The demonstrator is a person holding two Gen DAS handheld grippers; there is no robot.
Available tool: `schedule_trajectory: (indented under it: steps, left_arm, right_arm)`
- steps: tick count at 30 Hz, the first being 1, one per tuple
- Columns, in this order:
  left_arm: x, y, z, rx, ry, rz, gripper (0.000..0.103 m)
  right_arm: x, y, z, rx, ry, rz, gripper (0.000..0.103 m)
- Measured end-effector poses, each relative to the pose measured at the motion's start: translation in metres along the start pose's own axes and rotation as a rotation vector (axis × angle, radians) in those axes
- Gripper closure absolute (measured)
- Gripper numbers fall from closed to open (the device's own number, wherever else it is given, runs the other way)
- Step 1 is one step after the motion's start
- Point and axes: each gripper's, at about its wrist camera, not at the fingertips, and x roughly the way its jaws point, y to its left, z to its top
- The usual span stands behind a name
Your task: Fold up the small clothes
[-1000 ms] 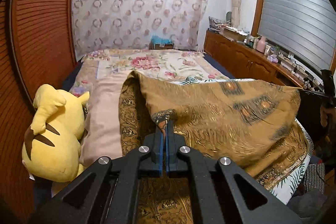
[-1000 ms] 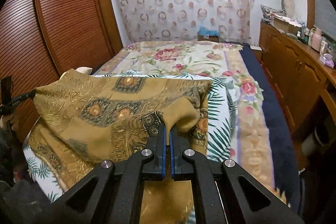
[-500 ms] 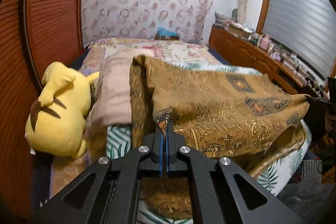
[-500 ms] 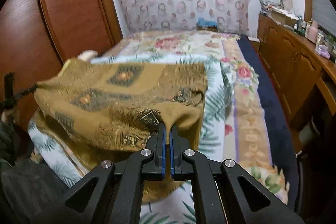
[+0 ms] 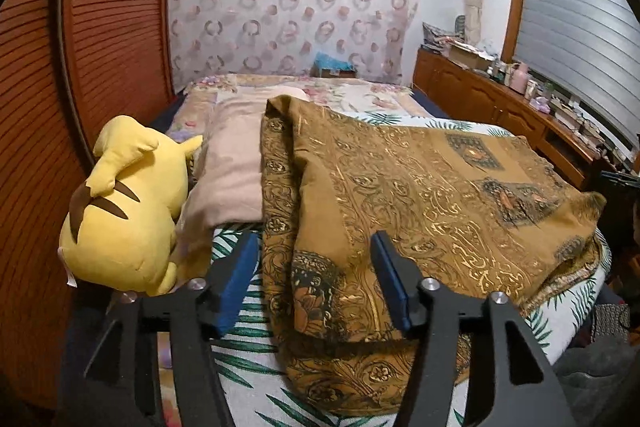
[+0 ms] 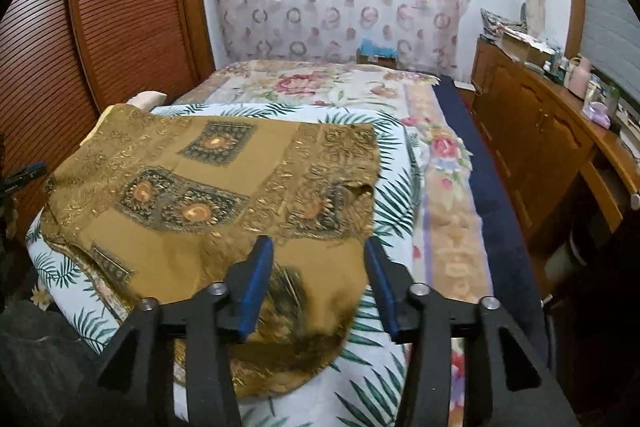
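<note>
A brown and gold patterned garment (image 5: 432, 211) lies folded over on the leaf-print sheet at the bed's near end; it also shows in the right wrist view (image 6: 224, 195). My left gripper (image 5: 314, 243) is open, its blue pads (image 5: 240, 267) either side of the garment's left corner, holding nothing. My right gripper (image 6: 318, 247) is open over the garment's near right corner, also empty. The top layer lies flat over the lower layer.
A yellow plush toy (image 5: 128, 203) and a beige cloth (image 5: 232, 171) lie at the bed's left. A wooden wardrobe (image 6: 120, 11) stands left, a wooden cabinet (image 6: 552, 147) with clutter right. The floral bedspread (image 6: 320, 87) stretches to the curtain.
Both grippers were shut on the garment's corners and carried the edge toward the near end of the bed. Both have now opened and let the garment drop flat.
</note>
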Motion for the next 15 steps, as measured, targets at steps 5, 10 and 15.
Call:
schedule_trajectory:
  steps: [5, 10, 15]
  left_arm:
    - [0.006, -0.002, -0.007, -0.005, 0.013, 0.004, 0.032]
    - [0.011, -0.005, -0.013, 0.009, 0.03, 0.032, 0.032]
    - [0.015, -0.003, -0.017, -0.005, 0.046, 0.034, 0.032]
  right_arm:
    - [0.028, 0.019, -0.004, -0.047, 0.013, 0.021, 0.049]
    - [0.061, 0.042, -0.002, -0.082, 0.037, 0.069, 0.049]
    - [0.096, 0.067, 0.0, -0.117, 0.068, 0.123, 0.049]
